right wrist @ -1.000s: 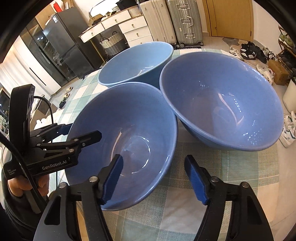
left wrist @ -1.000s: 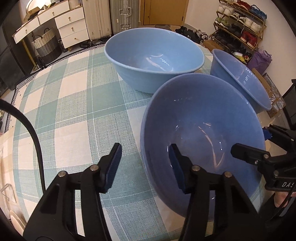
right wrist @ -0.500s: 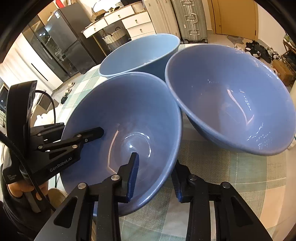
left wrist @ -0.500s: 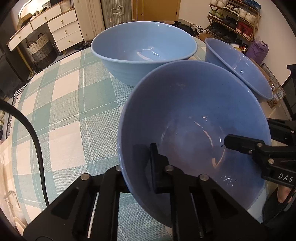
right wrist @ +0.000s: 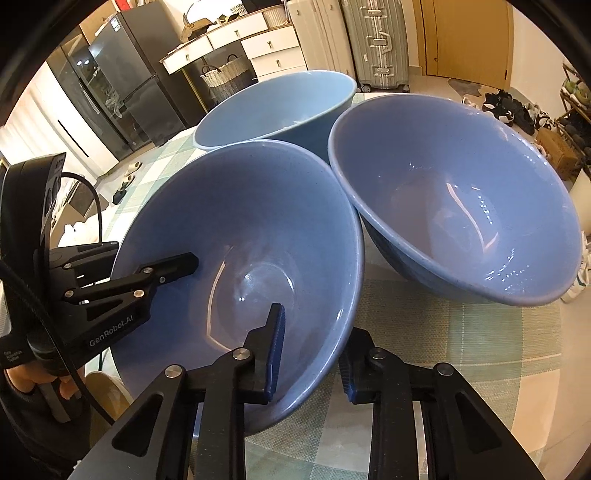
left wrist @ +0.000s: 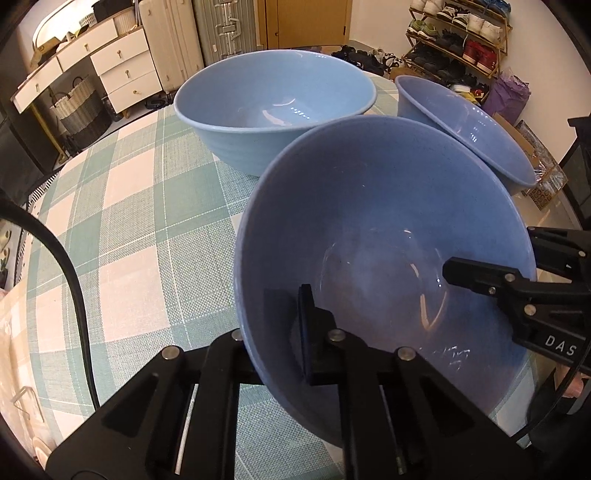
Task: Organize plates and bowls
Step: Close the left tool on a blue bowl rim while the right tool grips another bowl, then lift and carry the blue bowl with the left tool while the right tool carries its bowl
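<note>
Partly hidden: left gripper's (left wrist: 275,332) outer finger.

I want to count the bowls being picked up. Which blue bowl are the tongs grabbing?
The nearest bowl: both the left tongs and right tongs straddle its rim, the right closing. The lighter blue bowl and right-hand bowl sit untouched.

Two close, downward wrist views from opposite rims, sharing near bowl (left wrist: 369,229).

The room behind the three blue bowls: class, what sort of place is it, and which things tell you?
Probably a home's dining area near the entrance: a metal shoe rack full of shoes, hard-shell grey suitcases, and a tall black refrigerator.
</note>
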Demonstrator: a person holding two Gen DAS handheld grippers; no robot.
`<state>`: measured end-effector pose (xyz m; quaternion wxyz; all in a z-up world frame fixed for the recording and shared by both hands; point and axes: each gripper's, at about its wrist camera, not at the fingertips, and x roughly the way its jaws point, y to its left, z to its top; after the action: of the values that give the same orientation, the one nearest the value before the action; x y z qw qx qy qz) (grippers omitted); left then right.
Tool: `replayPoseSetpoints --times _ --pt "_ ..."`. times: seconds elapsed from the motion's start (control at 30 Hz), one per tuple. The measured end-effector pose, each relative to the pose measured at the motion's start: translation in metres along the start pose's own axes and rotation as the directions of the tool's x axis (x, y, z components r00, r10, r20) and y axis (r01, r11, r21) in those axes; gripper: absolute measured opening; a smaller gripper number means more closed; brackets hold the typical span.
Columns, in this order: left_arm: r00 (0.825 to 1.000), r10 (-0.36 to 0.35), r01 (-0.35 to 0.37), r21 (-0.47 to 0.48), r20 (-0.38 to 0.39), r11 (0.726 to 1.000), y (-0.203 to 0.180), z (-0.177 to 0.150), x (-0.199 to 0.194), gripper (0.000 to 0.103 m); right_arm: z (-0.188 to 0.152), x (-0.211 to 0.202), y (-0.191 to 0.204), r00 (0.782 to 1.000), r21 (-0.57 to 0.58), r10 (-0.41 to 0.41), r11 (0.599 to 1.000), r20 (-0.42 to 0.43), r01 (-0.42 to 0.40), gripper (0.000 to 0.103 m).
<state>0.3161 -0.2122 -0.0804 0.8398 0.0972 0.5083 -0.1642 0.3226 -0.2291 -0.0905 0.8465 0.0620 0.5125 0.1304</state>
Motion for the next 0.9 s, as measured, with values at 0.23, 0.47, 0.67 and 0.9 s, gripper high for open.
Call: replayPoseSetpoints --times 0.23,0.47,0.67,0.9 --pt "1.0 0.0 0.0 0.0 0.025 1.0 -0.005 -0.003 -0.015 0.007 -0.008 -0.015 0.008 0.999 -0.022 -0.028 0.999 0.037 0.028 0.027" --pt "0.999 0.017 -0.017 0.002 0.04 1.0 -0.009 -0.006 -0.028 0.007 -0.016 -0.025 0.014 0.998 -0.029 -0.03 0.999 0.06 0.032 0.027" --pt "0.998 0.03 -0.031 0.007 0.061 1.0 -0.014 -0.008 -0.045 0.007 -0.018 -0.033 0.015 0.997 -0.038 -0.024 0.999 0.079 0.027 0.027" --pt "0.994 0.05 -0.051 0.009 0.1 0.999 -0.02 -0.006 -0.07 0.007 -0.02 -0.051 0.014 0.993 -0.049 -0.024 0.998 0.113 0.03 0.027"
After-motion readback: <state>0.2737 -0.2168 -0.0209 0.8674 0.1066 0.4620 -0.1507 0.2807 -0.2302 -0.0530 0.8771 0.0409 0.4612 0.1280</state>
